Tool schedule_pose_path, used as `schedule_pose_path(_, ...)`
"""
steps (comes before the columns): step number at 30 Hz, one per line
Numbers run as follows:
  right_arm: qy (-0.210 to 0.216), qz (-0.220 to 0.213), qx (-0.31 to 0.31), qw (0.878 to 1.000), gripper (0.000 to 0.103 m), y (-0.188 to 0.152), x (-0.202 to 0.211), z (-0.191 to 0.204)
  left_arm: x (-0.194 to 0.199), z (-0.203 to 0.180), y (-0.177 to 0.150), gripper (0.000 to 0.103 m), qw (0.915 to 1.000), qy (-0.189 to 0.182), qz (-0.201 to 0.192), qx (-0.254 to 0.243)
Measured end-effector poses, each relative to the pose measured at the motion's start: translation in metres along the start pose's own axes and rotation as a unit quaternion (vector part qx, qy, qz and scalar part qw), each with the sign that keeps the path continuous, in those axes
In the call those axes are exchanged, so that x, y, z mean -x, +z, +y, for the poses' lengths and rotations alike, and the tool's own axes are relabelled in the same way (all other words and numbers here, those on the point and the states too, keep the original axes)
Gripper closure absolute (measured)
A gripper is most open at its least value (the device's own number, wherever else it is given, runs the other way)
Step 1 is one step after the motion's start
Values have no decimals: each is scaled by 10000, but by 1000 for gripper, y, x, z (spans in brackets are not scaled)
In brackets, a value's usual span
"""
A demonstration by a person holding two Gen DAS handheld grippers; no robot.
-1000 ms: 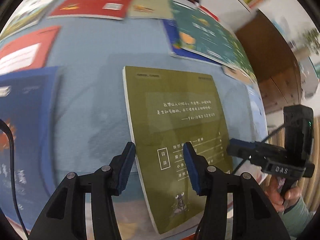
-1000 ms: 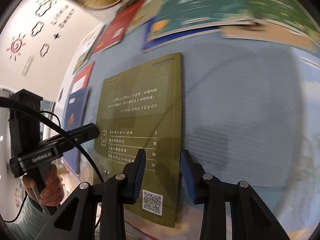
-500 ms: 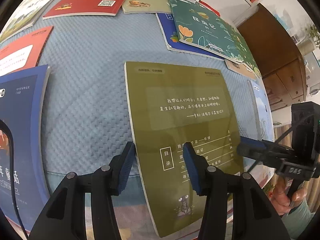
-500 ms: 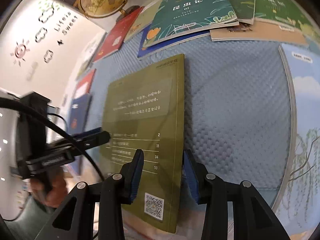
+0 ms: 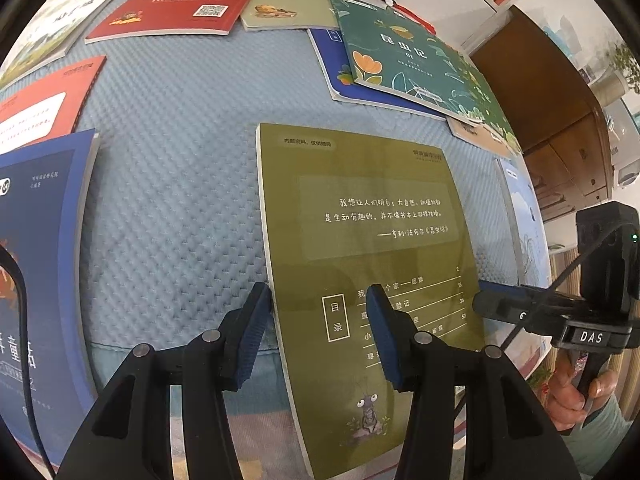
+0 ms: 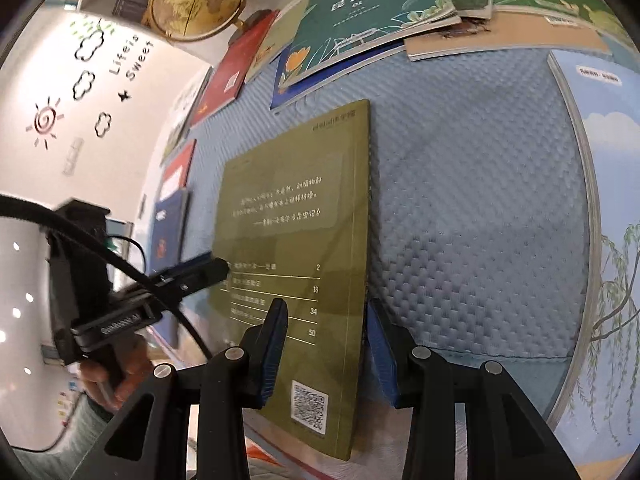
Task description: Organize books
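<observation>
You are working in bright, even indoor light. Both fisheye views are bending straight edges hard toward the black circular rim. The flat olive-green paperback book (image 5: 372, 240) is catching a dull sheen and staying sharp in the left view, while its printed text is softening in the right one. The quilted light-blue fabric surface (image 5: 172, 184) is taking only faint, soft shadows.

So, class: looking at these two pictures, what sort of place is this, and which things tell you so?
Probably a children's reading corner or classroom. Picture books lie spread over a blue quilted mat, among them an olive-green book; a globe stands at the back, and the wall carries sun and cloud decals.
</observation>
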State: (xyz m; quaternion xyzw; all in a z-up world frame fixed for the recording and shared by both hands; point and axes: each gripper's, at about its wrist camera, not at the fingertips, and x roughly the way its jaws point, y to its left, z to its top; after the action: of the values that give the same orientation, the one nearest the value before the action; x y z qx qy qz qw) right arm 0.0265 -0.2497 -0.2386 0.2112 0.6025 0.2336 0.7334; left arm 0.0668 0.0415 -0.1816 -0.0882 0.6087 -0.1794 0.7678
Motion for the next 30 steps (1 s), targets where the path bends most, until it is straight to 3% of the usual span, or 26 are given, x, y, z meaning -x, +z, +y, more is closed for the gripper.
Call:
schedule_pose_path(5, 70, -12, -121, 9999, 63, 1, 1, -4, 0, -2, 0, 57, 10000, 4, 18, -86)
schedule_pose_path(9, 312, -159, -389, 9986, 62, -1, 11, -5, 0, 3, 1, 55, 9997, -202, 44, -124)
schedule_pose_path(11, 645, -297, -570, 9958, 62, -1, 21, -2, 1, 8, 1, 55, 9992, -376, 59, -84)
schedule_pose_path(15, 1787, -509, -855, 9788, 63, -2, 36, 11, 1, 21, 3, 55, 9967, -789, 118, 114)
schedule_pose_path(21, 2792, -728, -987, 9524, 63, 2, 34, 48, 3, 35, 9, 55, 9917, -1195, 325, 331)
schedule_pose_path(26, 3094, -694, -738, 9455, 63, 12, 25, 94, 38, 52, 5, 55, 9937, -1086, 16, 284)
schedule_pose_path(30, 3464, -502, -481, 9355, 63, 17, 7, 140, 84, 95, -11, 55, 9949, -728, -430, 552)
